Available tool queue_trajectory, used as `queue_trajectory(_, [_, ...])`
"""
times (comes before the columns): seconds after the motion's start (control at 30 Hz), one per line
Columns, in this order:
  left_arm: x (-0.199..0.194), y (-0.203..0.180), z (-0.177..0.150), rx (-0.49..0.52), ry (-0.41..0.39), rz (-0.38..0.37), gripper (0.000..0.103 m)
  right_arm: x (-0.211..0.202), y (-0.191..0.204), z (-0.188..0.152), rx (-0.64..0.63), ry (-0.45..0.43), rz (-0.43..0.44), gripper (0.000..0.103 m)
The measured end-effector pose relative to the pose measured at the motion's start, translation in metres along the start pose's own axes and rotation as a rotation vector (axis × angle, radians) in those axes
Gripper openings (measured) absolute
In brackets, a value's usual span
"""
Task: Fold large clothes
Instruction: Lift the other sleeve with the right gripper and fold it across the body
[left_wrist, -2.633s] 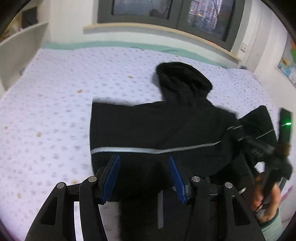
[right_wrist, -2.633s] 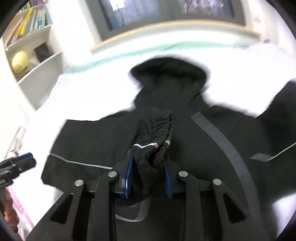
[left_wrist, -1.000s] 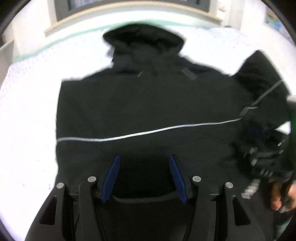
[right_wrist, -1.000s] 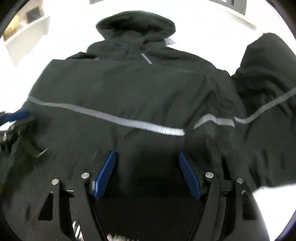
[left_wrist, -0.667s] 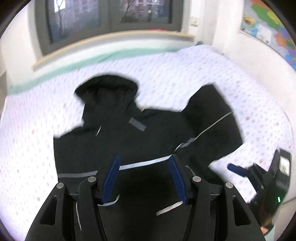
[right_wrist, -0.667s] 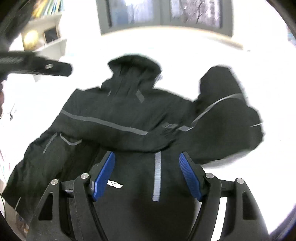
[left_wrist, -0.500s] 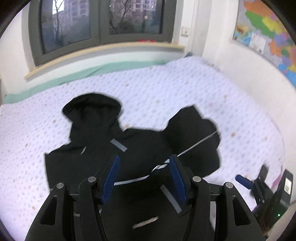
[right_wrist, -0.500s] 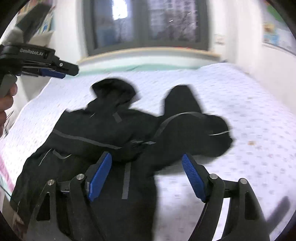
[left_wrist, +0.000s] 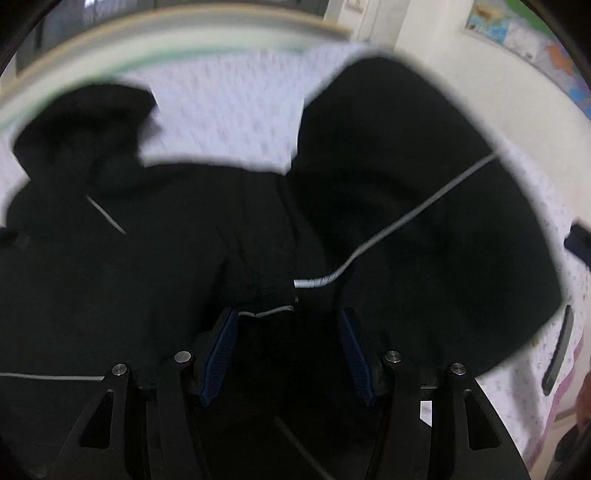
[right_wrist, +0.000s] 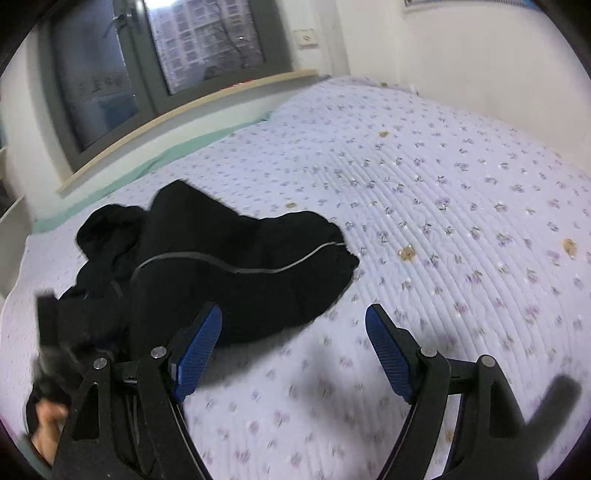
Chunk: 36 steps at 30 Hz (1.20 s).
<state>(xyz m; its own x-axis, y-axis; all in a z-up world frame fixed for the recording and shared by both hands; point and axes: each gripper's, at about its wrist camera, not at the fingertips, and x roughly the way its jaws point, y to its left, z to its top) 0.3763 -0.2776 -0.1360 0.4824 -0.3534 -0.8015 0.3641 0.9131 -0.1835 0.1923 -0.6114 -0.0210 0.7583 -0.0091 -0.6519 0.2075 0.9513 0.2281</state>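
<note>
A large black hooded jacket (left_wrist: 424, 229) with thin grey reflective stripes lies on the bed, its hood (left_wrist: 81, 125) at the upper left and one sleeve spread to the right. My left gripper (left_wrist: 288, 312) hovers close over the jacket's middle. It is open, and a folded sleeve cuff (left_wrist: 266, 295) lies just ahead of its blue pads (left_wrist: 221, 350), untouched by them. In the right wrist view the jacket (right_wrist: 229, 266) lies bunched to the left. My right gripper (right_wrist: 293, 310) is wide open above bare bedspread, nothing between its fingers.
The bed carries a quilted lilac flowered bedspread (right_wrist: 443, 206), with a long stretch of it to the right of the jacket. A window (right_wrist: 166, 59) and its sill run along the far side, white walls beyond. A person's hand (right_wrist: 44, 417) shows at the lower left.
The left gripper has swung in low over the jacket, towards the right sleeve. The right gripper has pulled away to the right, off the jacket and over bare bedspread, with its jaws wider.
</note>
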Motion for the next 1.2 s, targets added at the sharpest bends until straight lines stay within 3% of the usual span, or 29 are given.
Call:
queue_trajectory(0.07, [0.011,0.000,-0.009,0.029,-0.054,0.041,0.058,0.026,-0.012,0.009,0.054,0.035,0.003,0.083])
queue_trajectory(0.2, [0.012,0.001,-0.022,0.033,-0.124,0.027,0.058,0.083,-0.037,0.020,0.178,0.103,0.035,0.083])
queue_trajectory(0.33, [0.015,-0.001,-0.026,0.044,-0.149,0.030,0.058,0.144,-0.048,0.024,0.233,0.168,-0.043,0.083])
queue_trajectory(0.4, [0.015,-0.002,-0.028,0.048,-0.157,0.032,0.058,0.175,-0.055,0.021,0.289,0.209,-0.024,0.085])
queue_trajectory(0.47, [0.015,0.000,-0.029,0.055,-0.160,0.038,0.058,0.190,-0.055,0.019,0.318,0.200,0.002,0.080])
queue_trajectory(0.5, [0.014,-0.001,-0.029,0.060,-0.160,0.043,0.059,0.189,-0.049,0.021,0.292,0.176,0.036,0.041])
queue_trajectory(0.53, [0.015,0.000,-0.030,0.064,-0.160,0.046,0.059,0.189,-0.042,0.023,0.267,0.178,0.077,0.019])
queue_trajectory(0.7, [0.011,-0.006,-0.028,0.081,-0.148,0.067,0.059,0.139,-0.029,0.029,0.145,0.081,0.005,0.016])
queue_trajectory(0.83, [-0.012,-0.017,-0.018,0.106,-0.159,0.065,0.059,0.069,-0.056,0.045,0.125,-0.027,-0.051,0.016])
queue_trajectory(0.93, [-0.043,-0.031,-0.002,0.102,-0.212,-0.012,0.059,0.010,-0.089,0.055,0.115,-0.115,-0.152,0.016])
queue_trajectory(1.0, [-0.054,-0.046,0.009,0.106,-0.222,-0.071,0.059,-0.012,-0.111,0.058,0.138,-0.129,-0.166,0.016])
queue_trajectory(1.07, [-0.045,-0.066,0.015,0.129,-0.180,-0.118,0.059,-0.016,-0.129,0.054,0.176,-0.099,-0.138,0.016])
queue_trajectory(1.13, [-0.021,-0.077,0.016,0.134,-0.089,-0.152,0.059,-0.008,-0.136,0.046,0.187,-0.069,-0.160,0.016])
queue_trajectory(1.2, [0.026,-0.079,0.009,0.113,0.064,-0.142,0.059,0.005,-0.143,0.032,0.197,-0.033,-0.185,0.016])
